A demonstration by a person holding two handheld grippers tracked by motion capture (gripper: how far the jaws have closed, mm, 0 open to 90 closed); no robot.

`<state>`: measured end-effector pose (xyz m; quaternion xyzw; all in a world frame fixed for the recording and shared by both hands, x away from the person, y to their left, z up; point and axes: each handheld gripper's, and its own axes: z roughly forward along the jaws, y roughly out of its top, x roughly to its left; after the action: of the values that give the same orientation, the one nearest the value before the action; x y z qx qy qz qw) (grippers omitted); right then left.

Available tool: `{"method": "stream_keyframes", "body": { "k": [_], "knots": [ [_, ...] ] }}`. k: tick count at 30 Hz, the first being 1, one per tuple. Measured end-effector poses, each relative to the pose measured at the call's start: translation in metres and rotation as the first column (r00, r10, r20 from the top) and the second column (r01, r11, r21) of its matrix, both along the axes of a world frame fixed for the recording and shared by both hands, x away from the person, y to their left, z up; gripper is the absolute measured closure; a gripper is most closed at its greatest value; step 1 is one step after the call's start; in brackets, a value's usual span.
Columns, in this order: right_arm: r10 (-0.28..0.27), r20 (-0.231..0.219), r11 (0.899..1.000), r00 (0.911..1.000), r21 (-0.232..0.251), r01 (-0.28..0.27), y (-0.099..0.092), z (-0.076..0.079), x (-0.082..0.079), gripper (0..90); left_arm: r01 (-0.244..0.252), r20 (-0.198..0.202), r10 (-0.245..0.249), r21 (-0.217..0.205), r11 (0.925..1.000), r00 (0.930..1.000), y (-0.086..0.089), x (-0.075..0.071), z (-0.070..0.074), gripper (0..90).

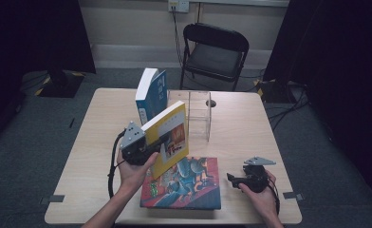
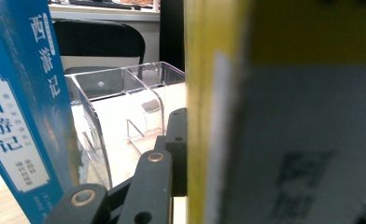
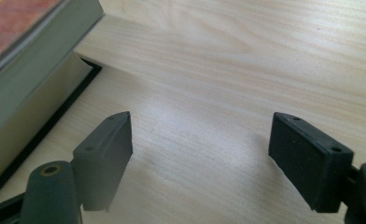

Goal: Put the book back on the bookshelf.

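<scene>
My left gripper (image 1: 152,148) is shut on a yellow-covered book (image 1: 170,135), held tilted above the table with its spine up. In the left gripper view the yellow book (image 2: 284,112) sits between the jaws, close to the lens. A blue book (image 1: 151,95) stands upright behind it, beside a clear acrylic rack (image 1: 199,114). A colourful picture book (image 1: 184,183) lies flat at the table's front. My right gripper (image 1: 232,179) rests low just right of that book, open, with only bare tabletop (image 3: 228,56) between its pads (image 3: 106,149). The flat book's edge (image 3: 17,70) lies to the left of the jaws.
A black folding chair (image 1: 215,50) stands beyond the far edge of the wooden table (image 1: 241,128). The blue book (image 2: 22,126) and the clear rack (image 2: 125,102) lie straight ahead of the left gripper. Cables trail on the floor at the right.
</scene>
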<state>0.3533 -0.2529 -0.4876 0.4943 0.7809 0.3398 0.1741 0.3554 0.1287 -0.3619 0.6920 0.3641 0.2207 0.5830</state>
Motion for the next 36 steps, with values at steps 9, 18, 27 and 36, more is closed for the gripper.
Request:
{"method": "stream_keyframes", "body": {
  "k": [9,18,27,36],
  "knots": [
    [0.027,0.063,0.999,0.9977,-0.048,-0.024,0.008,-0.012,-0.001,12.8,-0.013,0.011,0.013,0.027,0.9996,0.9999,-0.005,0.011,0.006,75.8],
    [0.025,0.068,0.999,0.9974,-0.046,-0.022,0.007,-0.012,-0.002,12.8,-0.039,0.005,0.039,0.042,0.9983,0.9992,-0.010,0.022,0.005,75.8],
    [0.025,0.069,0.999,0.9973,-0.047,-0.022,0.007,-0.012,-0.002,12.8,-0.063,0.003,0.063,0.043,0.9971,0.9980,-0.014,0.038,0.011,75.8],
    [0.026,0.070,0.999,0.9972,-0.047,-0.022,0.007,-0.012,-0.002,12.8,-0.080,-0.003,0.080,0.041,0.9959,0.9968,-0.017,0.052,0.010,75.8]
  ]
}}
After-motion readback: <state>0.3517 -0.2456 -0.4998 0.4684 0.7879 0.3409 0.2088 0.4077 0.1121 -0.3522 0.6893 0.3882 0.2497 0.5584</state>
